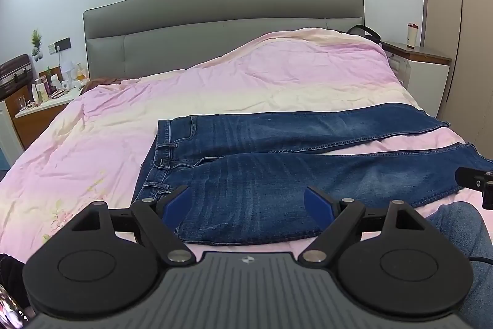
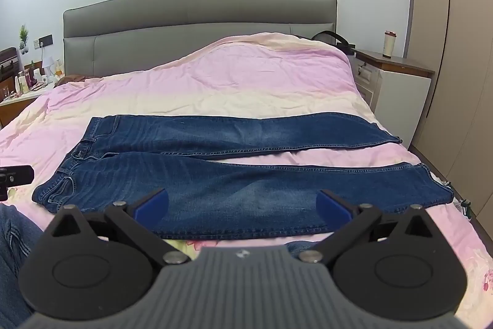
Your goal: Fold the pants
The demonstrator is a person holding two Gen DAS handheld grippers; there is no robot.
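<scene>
Left wrist view, one pair of jeans [image 1: 277,174] flat on bed [image 1: 92,128], two grippers, left [image 1: 248,207] and right [image 2: 243,207], both spread wide, empty

Dk blue denim pants [image 2: 197,174], pink/cream floral duvet [image 2: 246,76], grey headboard [image 2: 197,20], blue-padded jaws

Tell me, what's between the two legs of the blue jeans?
Only a bare wedge of pink quilt lies between the two legs of the blue denim jeans, clearest in the right wrist view.

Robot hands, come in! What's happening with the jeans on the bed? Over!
Left gripper open, empty. Right gripper open, empty. Jeans flat on the pink bedcover, legs spread apart, not yet folded. Nothing on them.
</scene>
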